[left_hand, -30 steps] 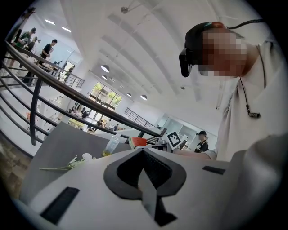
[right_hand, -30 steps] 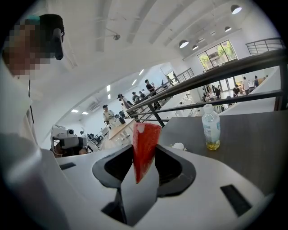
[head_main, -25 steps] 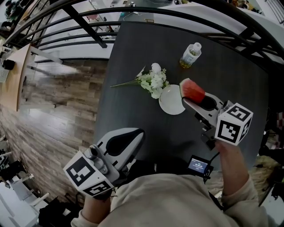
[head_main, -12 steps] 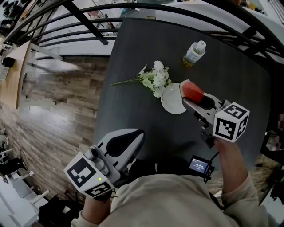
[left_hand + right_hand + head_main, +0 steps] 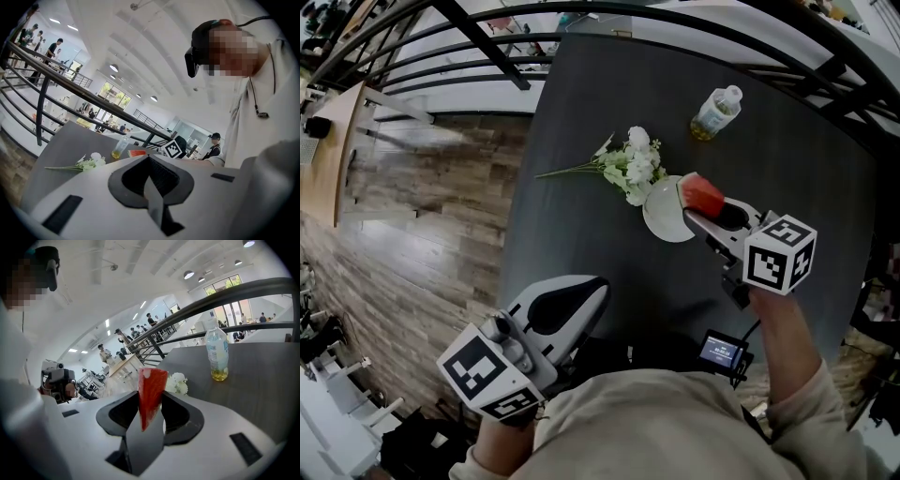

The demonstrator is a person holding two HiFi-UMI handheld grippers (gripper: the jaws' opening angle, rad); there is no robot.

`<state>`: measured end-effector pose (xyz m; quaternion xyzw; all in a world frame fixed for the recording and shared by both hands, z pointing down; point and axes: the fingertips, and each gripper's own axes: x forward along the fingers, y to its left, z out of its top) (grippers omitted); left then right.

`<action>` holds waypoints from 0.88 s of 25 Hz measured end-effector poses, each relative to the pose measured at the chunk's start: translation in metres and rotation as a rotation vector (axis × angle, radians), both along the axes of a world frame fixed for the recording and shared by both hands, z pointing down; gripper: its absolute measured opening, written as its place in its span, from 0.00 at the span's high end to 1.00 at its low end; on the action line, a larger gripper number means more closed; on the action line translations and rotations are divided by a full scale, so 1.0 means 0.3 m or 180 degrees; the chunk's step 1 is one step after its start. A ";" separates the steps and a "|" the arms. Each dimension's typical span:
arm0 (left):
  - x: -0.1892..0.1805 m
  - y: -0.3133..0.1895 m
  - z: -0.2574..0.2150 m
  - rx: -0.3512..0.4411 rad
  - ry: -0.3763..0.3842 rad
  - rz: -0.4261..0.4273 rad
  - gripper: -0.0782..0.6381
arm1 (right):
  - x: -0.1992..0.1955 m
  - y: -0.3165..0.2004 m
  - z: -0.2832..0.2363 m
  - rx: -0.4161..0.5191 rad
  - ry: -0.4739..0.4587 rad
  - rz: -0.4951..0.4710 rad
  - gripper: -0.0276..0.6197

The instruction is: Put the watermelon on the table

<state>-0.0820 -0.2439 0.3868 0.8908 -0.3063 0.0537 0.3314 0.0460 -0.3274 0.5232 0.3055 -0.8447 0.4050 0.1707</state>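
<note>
**Watermelon wedge held at the plate's edge**

A dark, matte table [image 5: 609,103] fills the head view, with wood-plank floor to its left and black railings beyond. A round white plate [image 5: 661,223] sits near its middle. A spray of white flowers [image 5: 630,169] lies just up-left of the plate, and a clear plastic bottle [image 5: 714,112] holding some yellow liquid stands well beyond the plate.

From above, the watermelon [image 5: 701,195] is a red block over the plate's right rim; whether it touches the plate is hard to say from here. The right gripper view gives its shape instead: a flat, glossy red wedge standing upright, long axis vertical, pale rind end at the top, tapering down to a point. The right gripper [image 5: 701,212] has its jaws clamped on the wedge's two flat faces.

The left gripper [image 5: 592,287] hangs well short of the plate, over the table's near edge. Its own view shows its jaws pressed together with nothing between them.
</note>
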 end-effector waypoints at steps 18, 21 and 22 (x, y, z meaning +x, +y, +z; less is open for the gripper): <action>-0.009 0.002 0.041 -0.0086 -0.0033 -0.0050 0.89 | 0.002 -0.022 0.148 -0.0173 0.0130 -0.0013 0.70; -0.013 0.002 0.046 -0.0104 -0.0035 -0.0064 0.89 | -0.001 -0.027 0.176 -0.0198 0.0168 -0.0030 0.70; -0.015 0.002 0.047 -0.0110 -0.0037 -0.0069 0.89 | -0.003 -0.029 0.185 -0.0205 0.0182 -0.0042 0.70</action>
